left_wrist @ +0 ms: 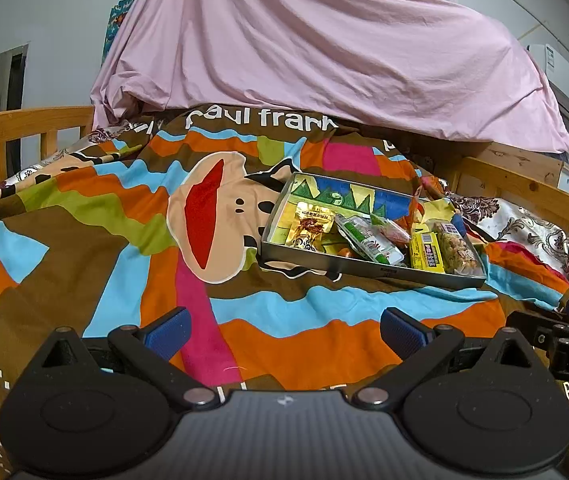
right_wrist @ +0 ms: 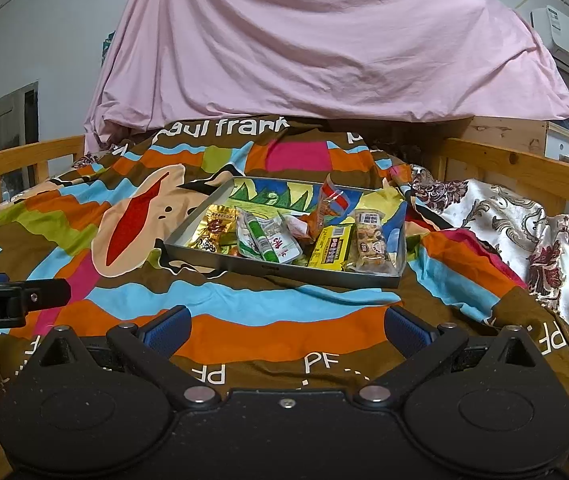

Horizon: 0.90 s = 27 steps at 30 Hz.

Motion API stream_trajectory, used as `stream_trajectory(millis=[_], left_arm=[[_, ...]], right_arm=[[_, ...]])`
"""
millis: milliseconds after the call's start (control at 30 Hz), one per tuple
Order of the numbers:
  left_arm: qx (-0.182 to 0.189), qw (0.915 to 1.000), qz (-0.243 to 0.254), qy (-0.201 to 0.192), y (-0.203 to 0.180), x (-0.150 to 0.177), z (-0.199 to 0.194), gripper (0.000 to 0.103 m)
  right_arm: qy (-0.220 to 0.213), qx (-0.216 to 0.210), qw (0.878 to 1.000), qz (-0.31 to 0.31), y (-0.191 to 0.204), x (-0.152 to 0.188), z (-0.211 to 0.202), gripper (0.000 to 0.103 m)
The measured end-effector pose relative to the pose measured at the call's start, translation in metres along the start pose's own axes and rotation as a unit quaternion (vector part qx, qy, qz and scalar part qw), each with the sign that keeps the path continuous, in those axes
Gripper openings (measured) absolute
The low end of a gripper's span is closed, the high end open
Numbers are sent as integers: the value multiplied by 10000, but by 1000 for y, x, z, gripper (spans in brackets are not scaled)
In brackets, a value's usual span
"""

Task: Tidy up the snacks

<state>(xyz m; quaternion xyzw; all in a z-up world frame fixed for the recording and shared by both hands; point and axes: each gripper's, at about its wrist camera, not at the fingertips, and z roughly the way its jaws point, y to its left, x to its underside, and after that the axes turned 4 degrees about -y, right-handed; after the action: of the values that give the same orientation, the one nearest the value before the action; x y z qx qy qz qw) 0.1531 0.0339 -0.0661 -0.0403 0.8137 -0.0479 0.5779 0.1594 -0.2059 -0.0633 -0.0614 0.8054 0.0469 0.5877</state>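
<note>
A shallow grey metal tray (right_wrist: 284, 270) sits on the blanket (right_wrist: 244, 320), slightly tilted on the soft folds, ahead of both grippers and well apart from them. Its inside bottom shows a bright painted pattern of green, yellow and blue shapes. The snacks lie in it in a loose row. At the left is a crinkled gold foil pack (right_wrist: 214, 228). Next comes a white and green pouch (right_wrist: 268, 240), glossy and flat. Behind it an orange packet (right_wrist: 326, 208) stands up, leaning toward the back wall. A yellow bar (right_wrist: 330, 252) with dark print lies beside a clear wrapper (right_wrist: 370, 246) holding something brown and lumpy, perhaps a nut or grain cake, though the view is too coarse to be sure.

The blanket is thin printed cloth, brown with wavy bands of orange, light blue, pink and green, and a cartoon face with a red mouth. Behind it hangs a wrinkled pink sheet (right_wrist: 324, 40). Wooden rails (right_wrist: 524, 164) run along both sides of the bed.

The left gripper (left_wrist: 284, 332) hovers over the blanket with its blue ribbed pads (left_wrist: 168, 332) spread wide, gripping nothing. The right gripper (right_wrist: 286, 330) is likewise spread wide and empty, above the blanket, touching nothing as far as can be seen.
</note>
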Motion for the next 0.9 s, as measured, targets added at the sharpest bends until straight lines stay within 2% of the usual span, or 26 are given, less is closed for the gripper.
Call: stream_trajectory(millis=[400,533,600,667,900], left_arm=[[-7,10000,9,10,0,0,0,103],[-78,9999,-150,21,1,-1,-2,103],[-60,9998,-135,115,0,-1,-1,103],[-176,9998,-127,44,0,1,-2,103],[-196,9998,-33,67,-1,2,-2,102]], right_arm=[[11,-6,10000,-4,1,0,0,102],[14,-7,10000,-8,2,0,0,102],[27,-13,10000,-9,2,0,1,102],[49,-19,10000,-19,4,1,0,102],[98,-55,9999,-34,6,3,1,102]])
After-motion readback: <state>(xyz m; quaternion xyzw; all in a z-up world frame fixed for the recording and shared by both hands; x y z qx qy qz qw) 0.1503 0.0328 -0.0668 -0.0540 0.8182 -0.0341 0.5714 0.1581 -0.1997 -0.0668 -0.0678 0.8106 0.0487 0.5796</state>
